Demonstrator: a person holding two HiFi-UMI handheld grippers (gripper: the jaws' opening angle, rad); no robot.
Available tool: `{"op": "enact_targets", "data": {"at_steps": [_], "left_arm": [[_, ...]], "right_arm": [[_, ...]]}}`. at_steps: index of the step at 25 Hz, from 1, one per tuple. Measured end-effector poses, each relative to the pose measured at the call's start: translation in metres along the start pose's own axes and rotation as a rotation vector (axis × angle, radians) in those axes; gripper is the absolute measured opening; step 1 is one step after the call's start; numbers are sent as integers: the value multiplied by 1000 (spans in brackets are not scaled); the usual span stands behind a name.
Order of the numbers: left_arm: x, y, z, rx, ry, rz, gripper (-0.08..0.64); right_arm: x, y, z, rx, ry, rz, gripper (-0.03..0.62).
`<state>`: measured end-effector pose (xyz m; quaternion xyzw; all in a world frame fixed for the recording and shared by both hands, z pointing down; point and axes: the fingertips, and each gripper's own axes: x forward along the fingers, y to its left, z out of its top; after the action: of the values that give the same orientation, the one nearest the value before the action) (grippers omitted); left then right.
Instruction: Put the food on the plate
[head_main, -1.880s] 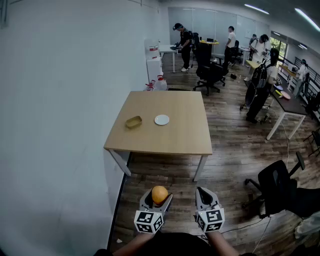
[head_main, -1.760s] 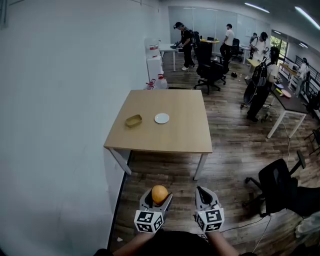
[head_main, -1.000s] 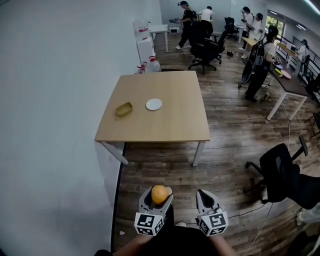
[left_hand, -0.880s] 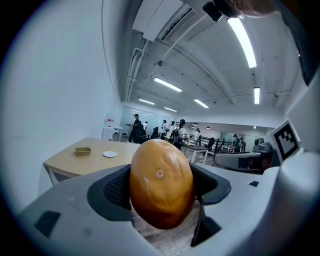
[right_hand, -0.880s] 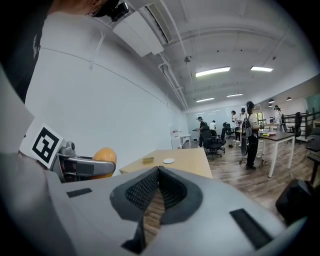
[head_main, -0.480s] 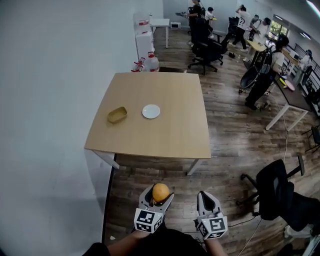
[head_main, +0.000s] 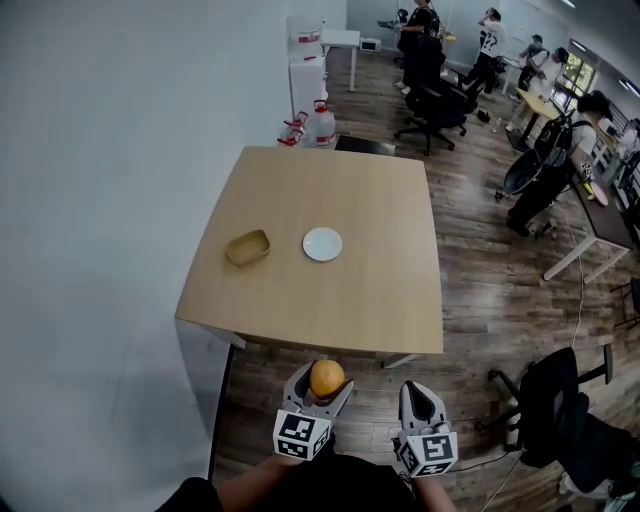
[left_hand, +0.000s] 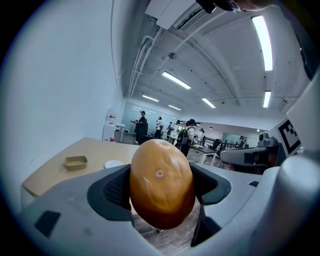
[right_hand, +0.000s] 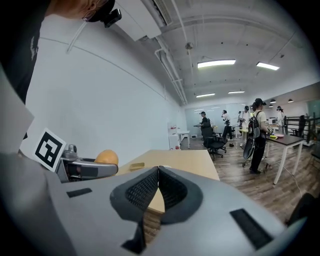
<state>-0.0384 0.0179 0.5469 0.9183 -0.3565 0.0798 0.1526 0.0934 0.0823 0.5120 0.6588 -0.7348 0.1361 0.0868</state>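
The left gripper sits at the bottom of the head view, a little left of centre, and its jaws are clamped on an orange, one pad on each side. In the left gripper view the orange fills the middle of the frame and is egg-shaped rather than round. Its long axis runs up and down the picture, across the line between the two pads, with the narrower end toward the top. A small dimple on its skin faces the camera. From the head view it looks nearly round and lies just below the near edge of the table, over the wooden floor. The right gripper is beside the left one, at bottom centre-right, and the two are apart. Its jaws are pressed together with the pads touching, and nothing is between them. The plate, small, round and white, lies on the table near the middle of the frame, well apart from both grippers. A shallow tan tray lies just to the left of the plate, set at a slight slant. A plain white wall takes up the left side of the frame and the table's left edge is against it. A black office chair stands at the lower right. More chairs, desks and several people are in the upper right.
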Motion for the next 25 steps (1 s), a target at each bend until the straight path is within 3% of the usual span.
{"op": "enact_targets", "data": {"at_steps": [8, 13, 18, 22, 25], "left_arm": [[26, 57, 5, 14, 18, 57, 330], [50, 80, 13, -2, 25, 57, 330], [72, 96, 19, -75, -20, 60, 330], [94, 111, 26, -56, 10, 98, 330], [122, 122, 36, -56, 28, 109, 330]], "right_arm": [[58, 25, 5, -12, 12, 56, 60], [85, 16, 14, -11, 26, 30, 60], [130, -1, 24, 0, -14, 40, 60], [163, -16, 41, 119, -33, 81, 60], [190, -35, 52, 125, -24, 86, 60]]}}
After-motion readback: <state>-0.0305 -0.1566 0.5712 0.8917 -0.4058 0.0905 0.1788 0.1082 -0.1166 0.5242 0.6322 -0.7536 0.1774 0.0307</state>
